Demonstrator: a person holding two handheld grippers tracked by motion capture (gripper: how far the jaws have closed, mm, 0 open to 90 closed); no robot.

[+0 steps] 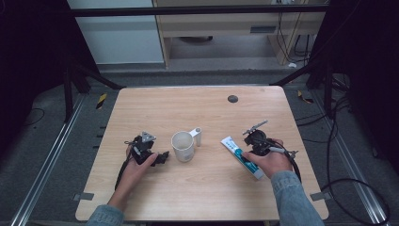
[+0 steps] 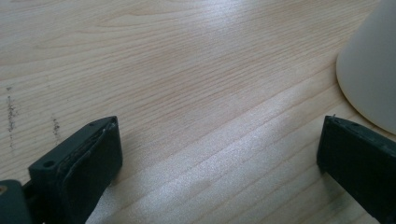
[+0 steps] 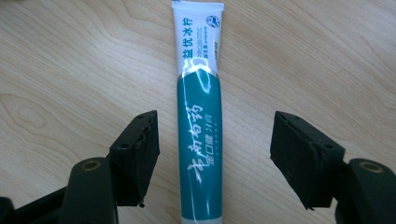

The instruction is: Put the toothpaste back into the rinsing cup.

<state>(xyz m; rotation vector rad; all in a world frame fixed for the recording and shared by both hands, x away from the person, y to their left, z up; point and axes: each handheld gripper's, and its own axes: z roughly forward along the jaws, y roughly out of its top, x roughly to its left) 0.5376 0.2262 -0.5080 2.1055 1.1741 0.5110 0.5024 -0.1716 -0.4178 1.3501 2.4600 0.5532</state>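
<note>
A white and teal toothpaste tube (image 1: 242, 157) lies flat on the wooden table (image 1: 197, 106), right of a white mug (image 1: 183, 146) with its handle pointing back right. My right gripper (image 1: 248, 151) hovers over the tube. In the right gripper view the tube (image 3: 200, 121) runs lengthwise between the two spread jaws of that gripper (image 3: 215, 161), touching neither. My left gripper (image 1: 164, 156) rests low on the table just left of the mug, open. In the left gripper view its jaws (image 2: 219, 163) stand wide apart over bare wood, with the mug's wall (image 2: 369, 70) at the upper right.
A small dark round spot (image 1: 232, 98) sits near the table's far edge. Dark floor, metal rails and cables surround the table. Bare wood stretches across the back and front of the tabletop.
</note>
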